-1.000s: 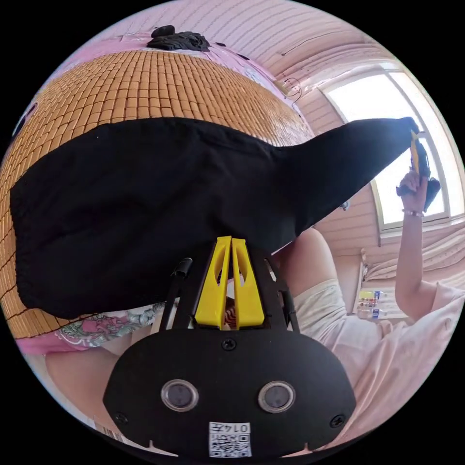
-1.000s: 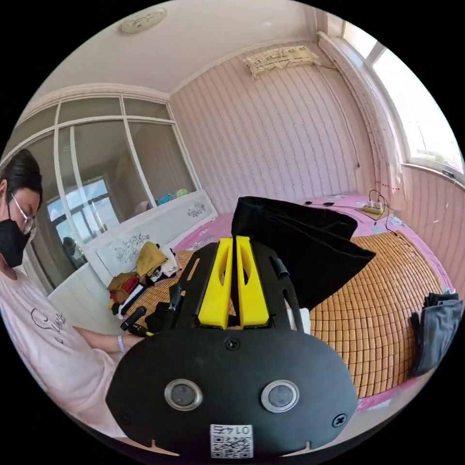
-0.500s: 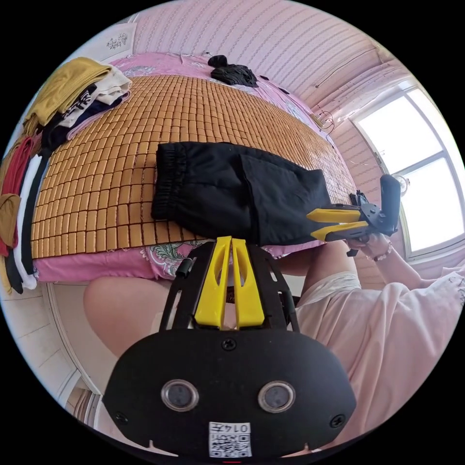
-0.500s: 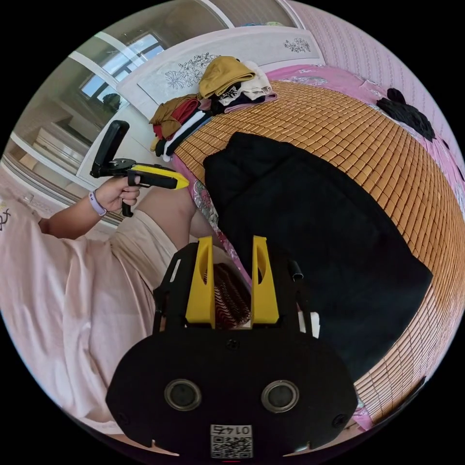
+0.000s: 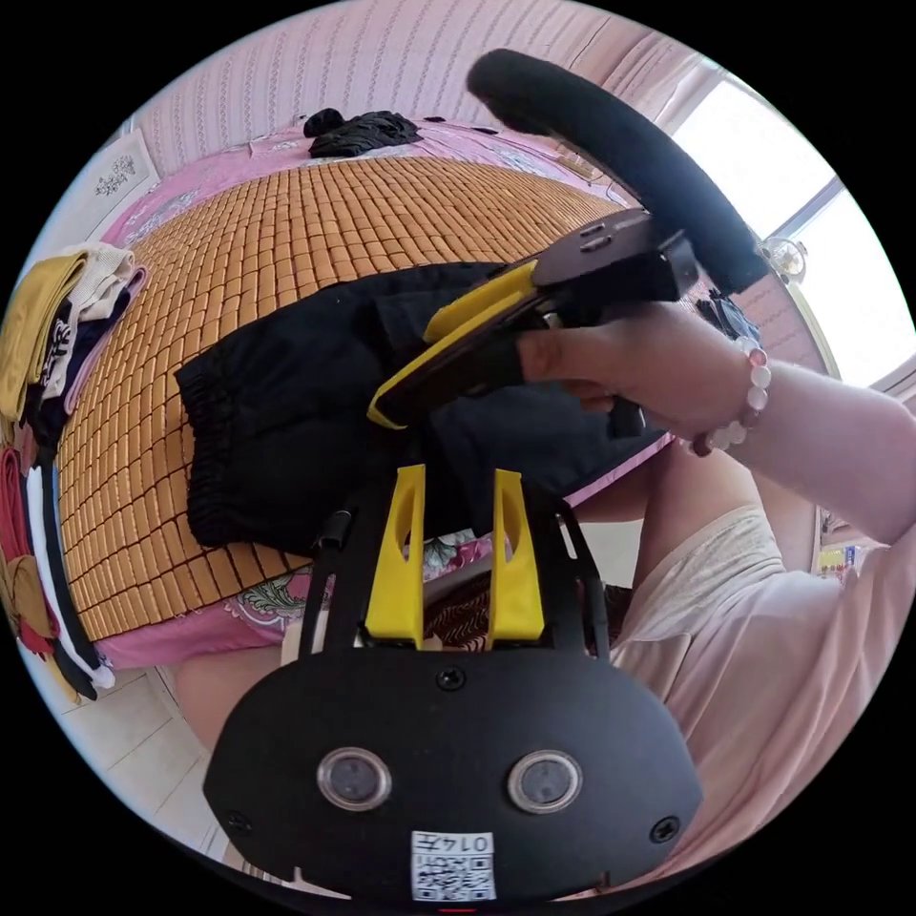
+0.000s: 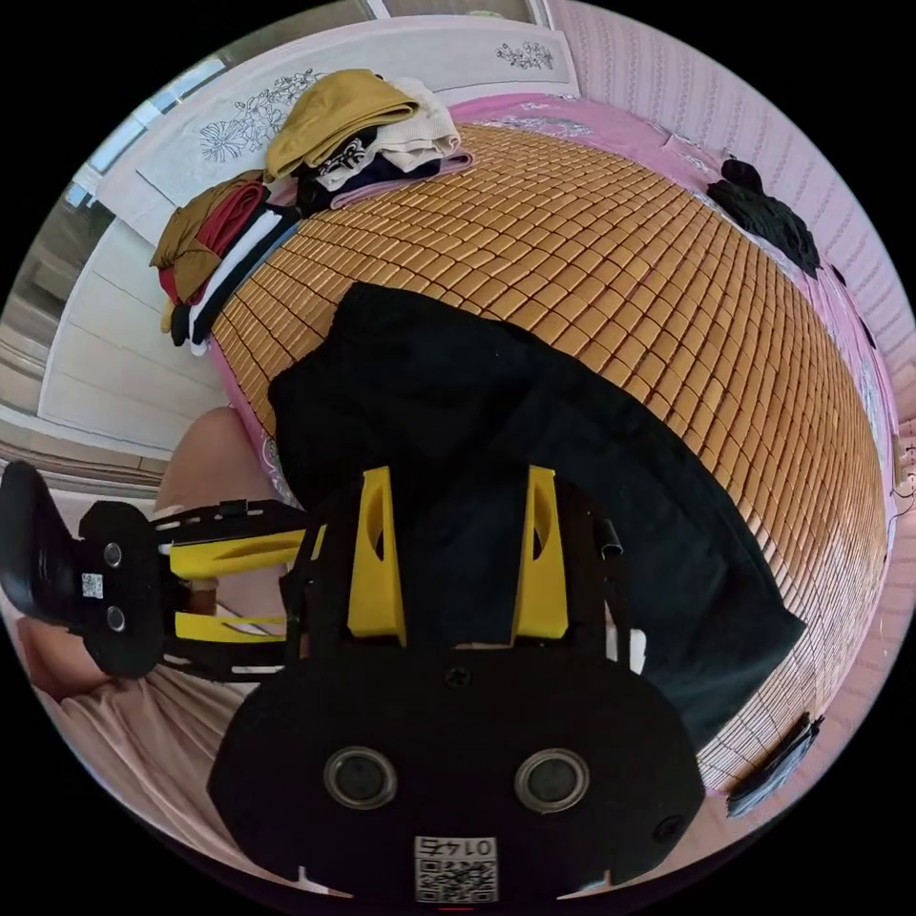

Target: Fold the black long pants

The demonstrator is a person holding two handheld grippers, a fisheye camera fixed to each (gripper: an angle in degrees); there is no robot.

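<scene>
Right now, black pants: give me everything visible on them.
The black long pants lie folded into a compact bundle on the woven mat near the bed's edge by the person. Matte, soft-looking black fabric, with a gathered elastic waistband at one end and an overlapping folded layer on top, slightly rumpled. Neither gripper clamps them: the left gripper and right gripper both stand open in front of the bundle; whether the jaws touch the cloth cannot be told.
</scene>
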